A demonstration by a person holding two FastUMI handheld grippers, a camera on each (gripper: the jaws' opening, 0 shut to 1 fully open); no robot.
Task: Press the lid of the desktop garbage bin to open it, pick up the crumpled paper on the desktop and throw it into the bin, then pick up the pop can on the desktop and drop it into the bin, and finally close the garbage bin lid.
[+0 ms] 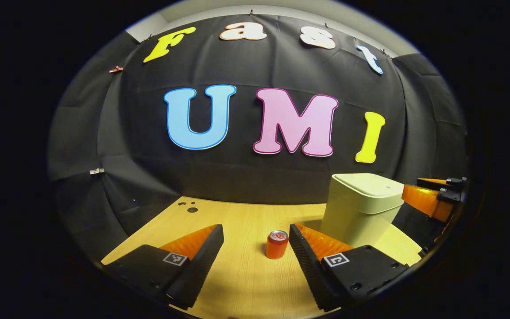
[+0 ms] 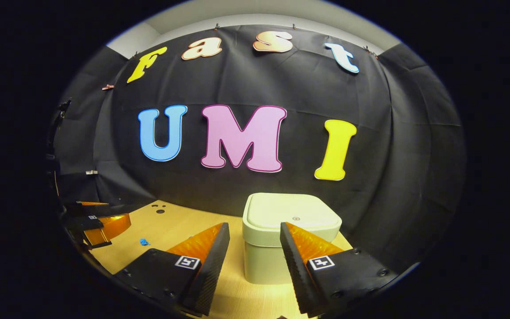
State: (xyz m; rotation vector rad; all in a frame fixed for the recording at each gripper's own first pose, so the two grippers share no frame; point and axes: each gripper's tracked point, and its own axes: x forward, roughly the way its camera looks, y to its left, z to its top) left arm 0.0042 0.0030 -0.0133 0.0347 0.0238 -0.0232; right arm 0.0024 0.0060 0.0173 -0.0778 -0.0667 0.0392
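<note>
Left gripper view: the left gripper (image 1: pixel 256 234) has its wedge-shaped, ribbed fingers spread wide, holding nothing. Between and just beyond them a small cylindrical metal pop can (image 1: pixel 277 244) stands upright on the pale wood-grain desk (image 1: pixel 237 274). To its right stands a boxy, round-cornered plastic garbage bin (image 1: pixel 361 208), smooth lid (image 1: pixel 370 185) shut.

Right gripper view: the right gripper (image 2: pixel 255 232) is also spread wide w/ nothing held, aimed at the bin front. A tiny blue scrap (image 2: pixel 144 242) lies on the desk at left.
</note>
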